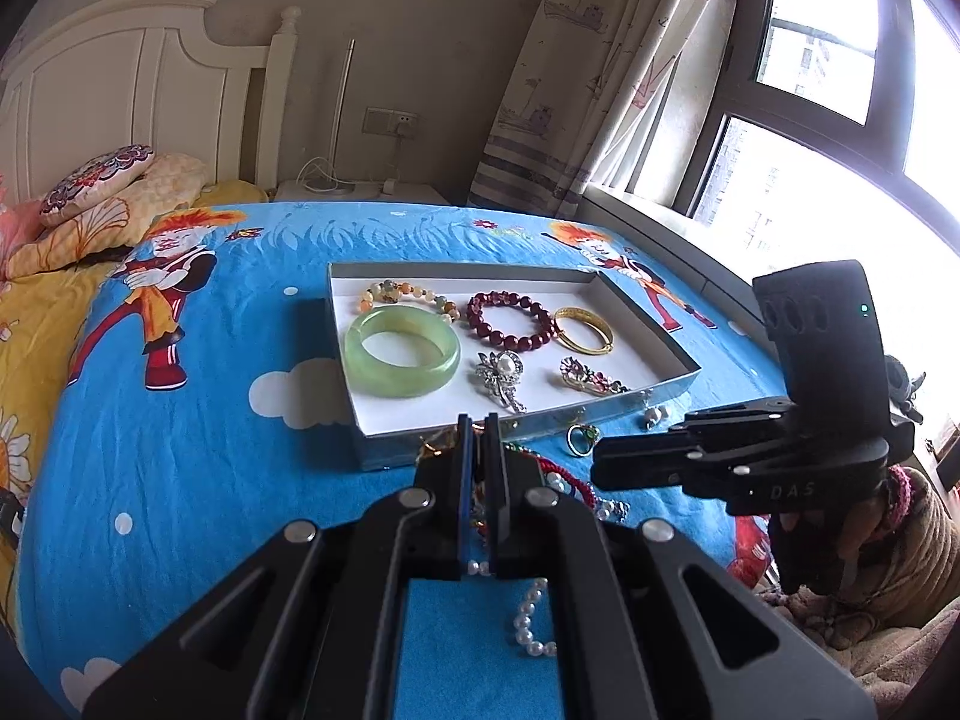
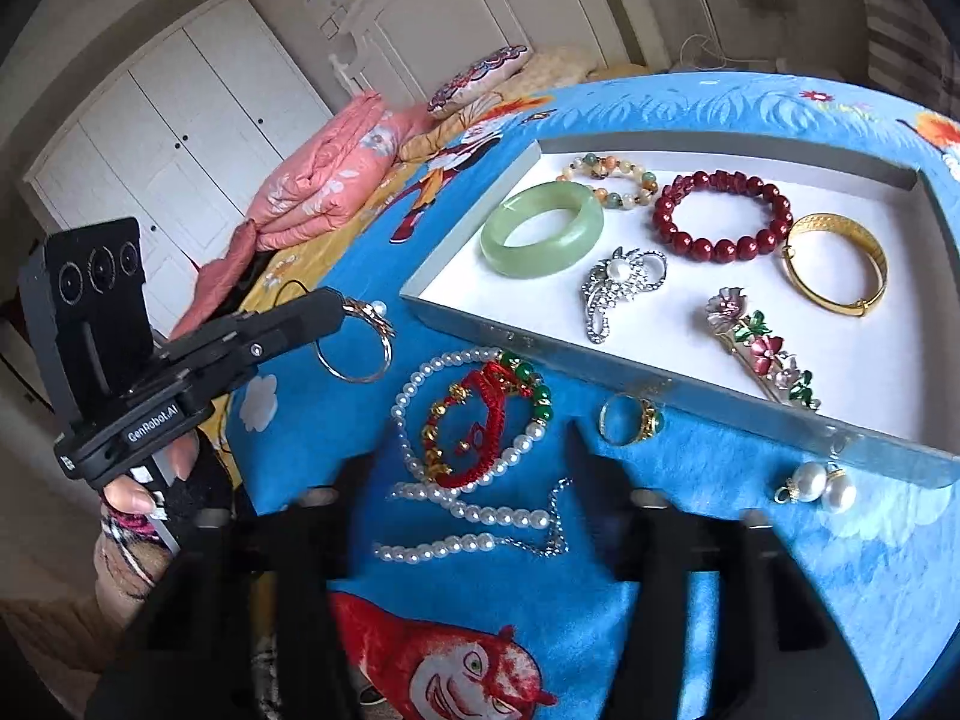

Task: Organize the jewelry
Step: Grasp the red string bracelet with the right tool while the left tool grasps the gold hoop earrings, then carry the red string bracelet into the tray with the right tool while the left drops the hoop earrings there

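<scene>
Beside the tray (image 2: 690, 387), pearl necklace (image 2: 462, 510) (ring (image 2: 630, 417) nearby).

The black right gripper's fingers (image 2: 594, 480) are motion-blurred; at three o'clock, the shallow white cardboard tray (image 2: 936, 204) runs past the edge.

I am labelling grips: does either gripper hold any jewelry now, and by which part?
The left gripper is shut on a thin gold bangle, pinched at its decorated top. The right gripper is open, holding nothing.
</scene>
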{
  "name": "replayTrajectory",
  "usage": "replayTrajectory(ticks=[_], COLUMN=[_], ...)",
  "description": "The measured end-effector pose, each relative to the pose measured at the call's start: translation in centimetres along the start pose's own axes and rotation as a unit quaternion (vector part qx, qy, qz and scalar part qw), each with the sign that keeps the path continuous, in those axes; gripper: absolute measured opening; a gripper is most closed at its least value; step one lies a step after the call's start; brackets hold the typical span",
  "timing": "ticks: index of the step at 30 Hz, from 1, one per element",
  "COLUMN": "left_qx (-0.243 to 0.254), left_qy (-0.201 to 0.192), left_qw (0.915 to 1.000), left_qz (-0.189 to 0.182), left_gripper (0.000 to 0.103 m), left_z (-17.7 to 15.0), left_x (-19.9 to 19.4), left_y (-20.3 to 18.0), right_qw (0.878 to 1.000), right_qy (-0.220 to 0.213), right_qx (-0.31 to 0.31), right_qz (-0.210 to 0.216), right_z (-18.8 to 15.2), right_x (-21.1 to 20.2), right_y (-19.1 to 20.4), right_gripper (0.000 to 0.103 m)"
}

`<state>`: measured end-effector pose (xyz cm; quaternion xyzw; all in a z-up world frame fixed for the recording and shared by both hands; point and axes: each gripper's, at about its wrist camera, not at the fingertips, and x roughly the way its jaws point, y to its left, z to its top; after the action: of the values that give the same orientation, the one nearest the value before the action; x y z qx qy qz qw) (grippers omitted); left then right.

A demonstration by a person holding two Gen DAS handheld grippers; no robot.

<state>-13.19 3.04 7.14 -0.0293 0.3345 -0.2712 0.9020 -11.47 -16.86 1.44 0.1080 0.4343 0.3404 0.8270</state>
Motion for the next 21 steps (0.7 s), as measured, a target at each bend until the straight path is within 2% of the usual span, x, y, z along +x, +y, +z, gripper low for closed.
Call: replayTrajectory(ticks=[1, 3, 5, 6, 7, 11, 12, 13, 14, 15, 21], left_qx=[-0.001, -0.003, -0.005, -0.007, -0.008, -0.015, -0.016, -0.015, -0.013, -0.012, -0.006], left_qy=[0.0, 0.0, 0.0, -0.001, -0.001, -0.006, -0.007, -0.006, -0.006, -0.006, -0.011], left_qw=[1.0, 1.0, 1.0, 1.0, 1.0, 0.9999, 0.9999, 0.9999, 0.9999, 0.9999, 0.9999], left_qz=[0.0, 0.001, 0.001, 0.001, 0.002, 0.003, 0.003, 0.003, 0.005, 0.005, 0.007], left_gripper=[0.003, 0.003, 0.003, 0.003, 0.003, 0.003, 0.003, 0.003, 0.003, 0.003, 0.003], left_z=[-0.1, -0.2, -0.3, -0.3, -0.4, -0.4, -0.4, -0.4, -0.4, -0.4, 0.0], left_x=[0.0, -0.1, -0.2, -0.2, -0.2, -0.5, -0.6, -0.6, -0.7, -0.7, -0.9], left_y=[0.1, 0.3, 0.5, 0.7, 0.8, 1.2, 1.3, 1.2, 1.1, 1.1, 0.8], right_qw=[1.0, 0.999, 0.998, 0.998, 0.997, 0.995, 0.993, 0.989, 0.985, 0.982, 0.977], right_qy=[-0.014, -0.037, -0.04, -0.034, -0.027, 0.018, 0.029, 0.025, 0.029, 0.03, -0.045], right_qx=[-0.003, -0.023, -0.044, -0.052, -0.06, -0.079, -0.089, -0.108, -0.123, -0.133, -0.168], right_qz=[0.011, 0.002, -0.01, -0.022, -0.036, -0.062, -0.075, -0.092, -0.116, -0.127, -0.127], right_z=[0.0, 0.2, 0.5, 0.6, 0.7, 0.2, 0.0, -0.2, -0.4, -0.6, -0.5], right_x=[-0.3, -1.1, -1.2, -1.0, -0.5, 2.3, 3.1, 3.4, 3.9, 4.1, 0.3], right_y=[0.2, 1.0, 1.8, 2.1, 2.4, 2.8, 3.0, 3.5, 3.8, 4.2, 6.3], right_gripper=[0.096, 0.095, 0.081, 0.066, 0.055, 0.049, 0.038, 0.017, 0.011, 0.011, 0.01])
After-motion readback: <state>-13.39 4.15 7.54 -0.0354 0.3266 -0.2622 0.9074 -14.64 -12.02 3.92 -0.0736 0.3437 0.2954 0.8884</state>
